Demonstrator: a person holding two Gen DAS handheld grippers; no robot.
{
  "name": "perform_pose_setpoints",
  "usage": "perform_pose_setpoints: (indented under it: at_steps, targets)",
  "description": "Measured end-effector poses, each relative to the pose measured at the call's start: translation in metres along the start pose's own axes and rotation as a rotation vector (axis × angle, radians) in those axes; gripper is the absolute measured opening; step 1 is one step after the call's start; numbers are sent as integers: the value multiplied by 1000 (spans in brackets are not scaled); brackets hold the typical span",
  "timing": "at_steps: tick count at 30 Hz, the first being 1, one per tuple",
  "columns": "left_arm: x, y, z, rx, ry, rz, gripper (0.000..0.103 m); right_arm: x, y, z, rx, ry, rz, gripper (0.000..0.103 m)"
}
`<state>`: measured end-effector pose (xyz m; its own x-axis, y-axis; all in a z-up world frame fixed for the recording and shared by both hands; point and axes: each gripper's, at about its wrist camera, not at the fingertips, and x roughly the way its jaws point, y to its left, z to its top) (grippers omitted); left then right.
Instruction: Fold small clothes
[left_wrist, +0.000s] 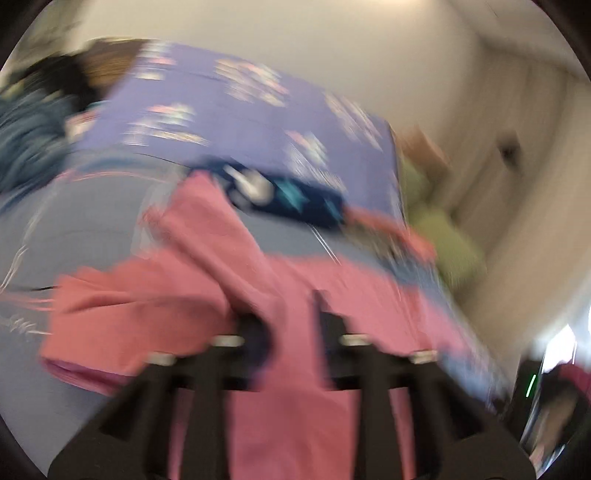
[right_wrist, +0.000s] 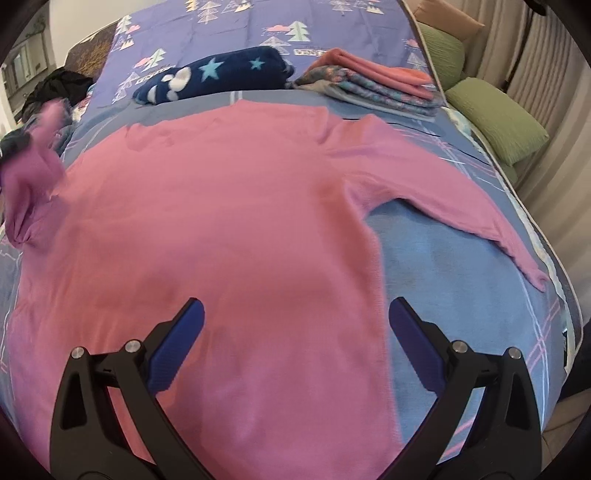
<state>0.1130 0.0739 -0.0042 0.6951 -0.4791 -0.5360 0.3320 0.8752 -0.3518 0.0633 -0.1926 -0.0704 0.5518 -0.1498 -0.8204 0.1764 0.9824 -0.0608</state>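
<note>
Right gripper (right_wrist: 295, 325): nearest the right wrist lens, its blue-padded fingers (right_wrist: 181, 343) stand wide apart with nothing pinched between them; it hangs above the lower part of the sweater, one finger over the pink cloth, the other over the blue cover just beside the sweater's edge.
Pink sweater (right_wrist: 221, 221): spread flat on the bed, body filling the middle of the right wrist view; one sleeve (right_wrist: 461, 206) lies stretched out toward the bed's right edge, the other sleeve (right_wrist: 33, 177) is lifted off the bed at the far left.
Left gripper (left_wrist: 291, 332): pink cloth runs between its dark fingers and drapes down over its frame; the picture is too smeared to tell whether the pads press on the cloth.
Bed cover (right_wrist: 461, 295): blue with pale crossing lines under the sweater, purple with a tree print farther back.
Navy star blanket (right_wrist: 214, 77): rolled, beyond the sweater's collar end.
Folded stack (right_wrist: 373, 88): several folded pieces, a pink one on top, right of the navy roll and near the bed's edge.
Green cushions (right_wrist: 495, 122): off the bed's right side.
Hard to make out: the whole left wrist view is streaked; a dark shape at the lifted sleeve's top in the right wrist view is cut off by the picture's rim.
</note>
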Motion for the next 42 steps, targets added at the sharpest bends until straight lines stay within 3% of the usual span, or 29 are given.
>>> perform_pose_setpoints:
  at_steps: [1, 5, 10, 15, 16, 18, 20, 22, 23, 27, 28, 29, 30, 31, 33, 34, 36, 38, 42]
  targets:
    - [4, -12, -12, 47, 17, 15, 62, -1, -5, 0, 8, -2, -5, 101]
    - [10, -38, -46, 254, 75, 111, 62, -2, -20, 0, 30, -13, -8, 101]
    - [-18, -7, -50, 250, 41, 217, 67, 2, -19, 14, 33, 11, 147, 98]
    - [-39, 36, -47, 184, 22, 412, 72, 8, 10, 46, -35, 31, 390, 40]
    - [-42, 51, -48, 151, 28, 462, 72, 13, 18, 54, -40, 48, 435, 37]
    - [-50, 74, -52, 95, 37, 537, 72, 22, 30, 66, -35, 83, 499, 37]
    - [-59, 98, -56, 13, 47, 554, 72, 29, 48, 78, -39, 113, 567, 37]
    - [-67, 113, -58, -54, 50, 544, 72, 39, 65, 91, -47, 136, 600, 55]
    - [-69, 118, -59, -75, 49, 536, 73, 43, 70, 96, -40, 145, 598, 69]
    - [-61, 125, -56, -109, 68, 489, 82, 72, 92, 114, 7, 211, 590, 72]
    - [-56, 126, -55, -114, 84, 478, 83, 77, 96, 115, 17, 227, 601, 69]
    - [-52, 126, -54, -116, 91, 465, 83, 81, 99, 116, 20, 239, 609, 43]
    - [-46, 126, -52, -117, 95, 450, 83, 82, 103, 117, 10, 244, 605, 5]
    - [-41, 126, -50, -120, 99, 435, 85, 80, 106, 118, -4, 248, 597, 5]
    - [-31, 125, -47, -120, 108, 436, 85, 64, 98, 124, 20, 171, 640, 5]
    - [-26, 124, -45, -112, 115, 446, 85, 40, 86, 131, 15, 58, 647, 5]
    - [-19, 123, -44, -98, 137, 464, 85, 5, 59, 136, 25, -100, 616, 5]
    - [-12, 121, -44, -81, 165, 484, 85, -16, 28, 137, 50, -197, 577, 5]
    - [-11, 118, -45, -65, 163, 498, 85, -16, -30, 126, 96, -223, 481, 6]
